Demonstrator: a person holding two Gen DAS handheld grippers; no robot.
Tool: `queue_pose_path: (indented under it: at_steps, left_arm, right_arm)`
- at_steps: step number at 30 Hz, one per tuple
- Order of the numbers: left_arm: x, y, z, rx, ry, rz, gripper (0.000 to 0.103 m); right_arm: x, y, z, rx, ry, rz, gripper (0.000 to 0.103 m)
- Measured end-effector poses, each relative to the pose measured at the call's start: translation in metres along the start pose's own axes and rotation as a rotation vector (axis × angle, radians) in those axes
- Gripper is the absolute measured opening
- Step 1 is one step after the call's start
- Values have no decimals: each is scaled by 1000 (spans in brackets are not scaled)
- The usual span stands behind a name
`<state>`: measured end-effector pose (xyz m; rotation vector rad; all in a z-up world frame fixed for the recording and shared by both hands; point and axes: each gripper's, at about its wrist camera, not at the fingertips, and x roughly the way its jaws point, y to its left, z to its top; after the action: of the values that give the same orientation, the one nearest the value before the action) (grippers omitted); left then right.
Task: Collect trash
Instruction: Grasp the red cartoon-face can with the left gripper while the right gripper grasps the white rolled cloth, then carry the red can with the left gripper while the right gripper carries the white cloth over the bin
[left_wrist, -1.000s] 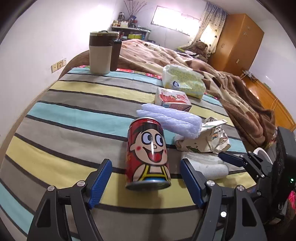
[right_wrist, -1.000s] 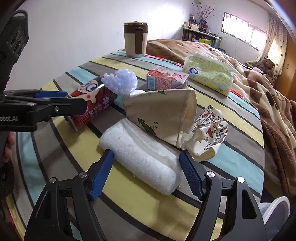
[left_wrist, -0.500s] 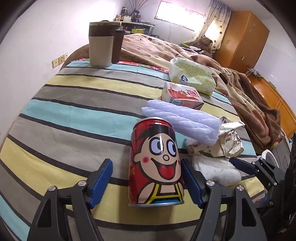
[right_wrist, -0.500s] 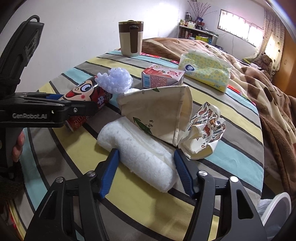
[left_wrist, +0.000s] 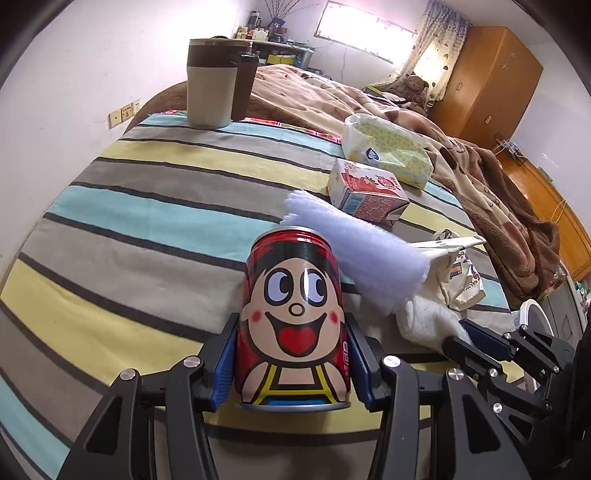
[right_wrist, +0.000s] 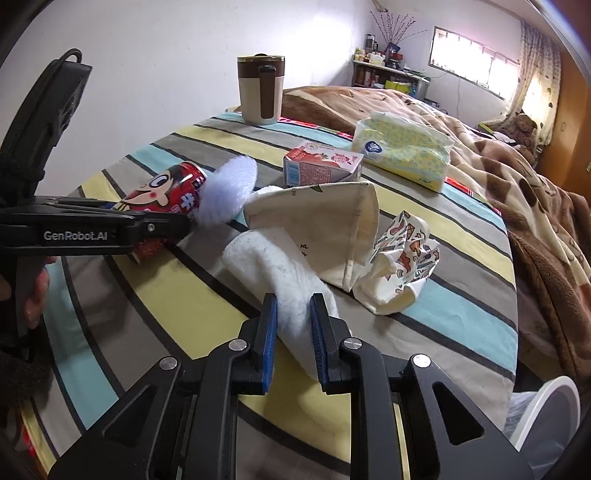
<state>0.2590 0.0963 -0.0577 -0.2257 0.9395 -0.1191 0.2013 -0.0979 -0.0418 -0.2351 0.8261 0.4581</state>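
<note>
A red cartoon-face can (left_wrist: 293, 325) stands on the striped tablecloth (left_wrist: 147, 229). My left gripper (left_wrist: 291, 362) is shut on the can, pads on both its sides; it also shows in the right wrist view (right_wrist: 159, 225). My right gripper (right_wrist: 293, 332) is shut on a white crumpled tissue roll (right_wrist: 273, 269). A cream paper cone cup (right_wrist: 325, 229) and a crumpled printed wrapper (right_wrist: 402, 258) lie just beyond it. A pale purple fluffy roll (left_wrist: 354, 251) rests behind the can.
A strawberry milk carton (right_wrist: 321, 168), a yellow tissue pack (right_wrist: 402, 149) and a brown-and-beige mug (right_wrist: 260, 90) stand farther back. A brown blanket (right_wrist: 517, 177) covers the bed to the right. A white bin rim (right_wrist: 546, 413) shows at the lower right.
My left gripper moved forward and closed on the can. My right gripper moved forward and closed on the white tissue roll.
</note>
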Motion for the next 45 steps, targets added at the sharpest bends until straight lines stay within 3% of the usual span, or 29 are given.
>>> queue_pose_path:
  at_steps: [10,21,45]
  left_arm:
    - [-22,-1,-13,-5,-30,9,52]
    - [-52,-23,-27,41,-72,-21,52]
    - [-92,-133,-51,229,-133,-157,52]
  right_arm:
    - [-16,-3,-5,69,-37,42,18]
    - [-50,-14,-13,175,-115,33,18]
    - [-119,-68,-54,364,-236,-133,18]
